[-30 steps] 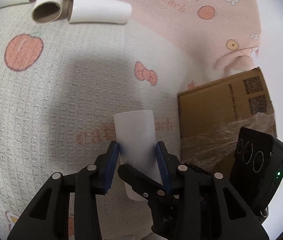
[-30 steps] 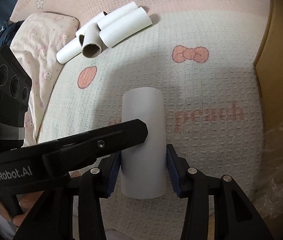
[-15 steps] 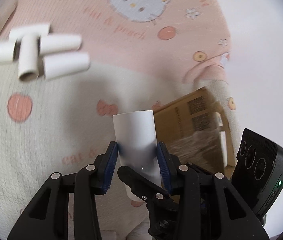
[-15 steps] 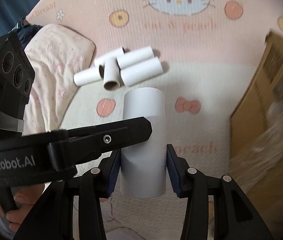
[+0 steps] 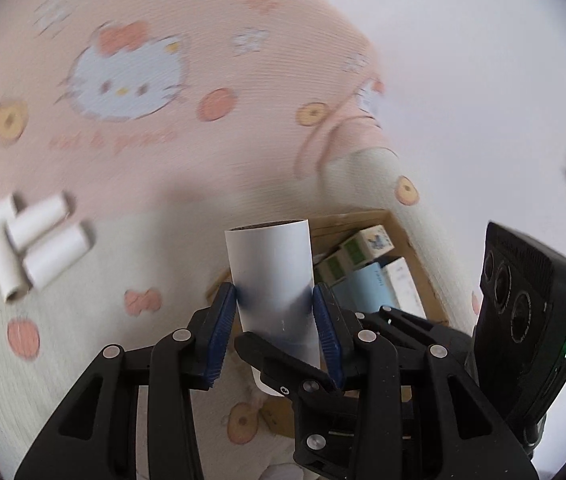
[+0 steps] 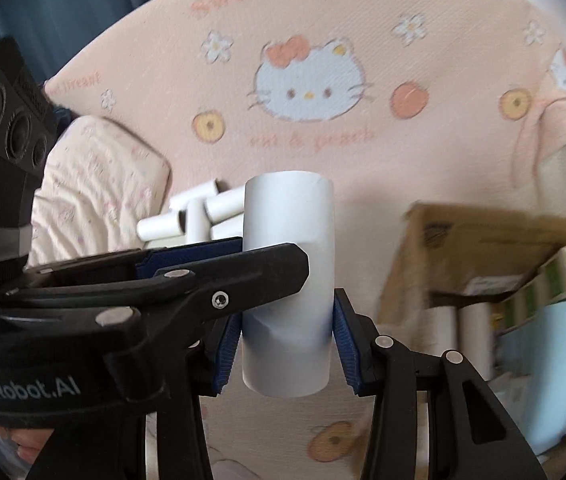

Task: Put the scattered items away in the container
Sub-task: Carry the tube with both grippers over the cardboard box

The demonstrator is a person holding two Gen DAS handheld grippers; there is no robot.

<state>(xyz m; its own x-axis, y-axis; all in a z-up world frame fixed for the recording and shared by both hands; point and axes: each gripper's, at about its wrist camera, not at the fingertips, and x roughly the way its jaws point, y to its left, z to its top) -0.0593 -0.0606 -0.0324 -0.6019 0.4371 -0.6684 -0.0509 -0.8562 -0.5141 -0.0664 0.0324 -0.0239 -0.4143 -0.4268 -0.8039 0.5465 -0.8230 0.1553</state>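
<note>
Both the left gripper [image 5: 275, 320] and right gripper [image 6: 287, 340] pinch one upright cardboard tube [image 5: 271, 272], with the open cardboard box [image 6: 483, 240] lying to its right.

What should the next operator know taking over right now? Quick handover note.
Left gripper: shut on the white tube.
Right gripper: shut on the same white tube, both holding it in the air near the cardboard box.
Box: open, already holds several small cartons and upright tubes.
Left: put this tube in, then fetch the pile of tubes lying on the blanket.
</note>
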